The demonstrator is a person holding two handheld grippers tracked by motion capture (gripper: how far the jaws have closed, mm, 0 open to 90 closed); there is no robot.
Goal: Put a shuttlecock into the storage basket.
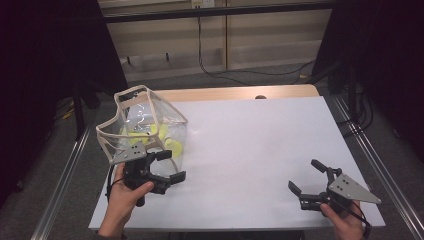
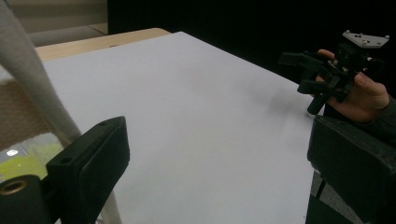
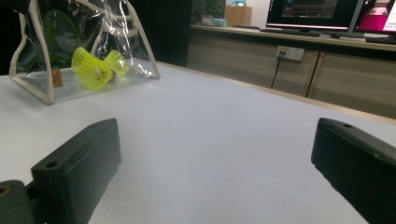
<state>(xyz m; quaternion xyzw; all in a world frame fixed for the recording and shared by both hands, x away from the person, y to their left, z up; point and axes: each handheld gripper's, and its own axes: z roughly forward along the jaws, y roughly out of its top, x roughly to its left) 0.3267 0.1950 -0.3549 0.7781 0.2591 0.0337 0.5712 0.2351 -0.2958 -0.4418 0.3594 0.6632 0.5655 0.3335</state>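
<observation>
Bag: we found the clear bag (image 1: 145, 127) standing far left on the tabletop (image 1: 250, 150), yellow shuttlecocks (image 3: 97, 65) inside.
Fingers: left gripper (image 1: 167, 167) and right gripper (image 1: 307, 177) both released, empty.
Progress: we judged the shuttlecocks bagged; little left.

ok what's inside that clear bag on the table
Inside the clear bag lie yellow shuttlecocks, resting on its bottom; at least two show through the plastic. Glare and the bag's trim cover part of the inside, so the exact count is unclear. The left hand-held gripper sits beside it.
</observation>
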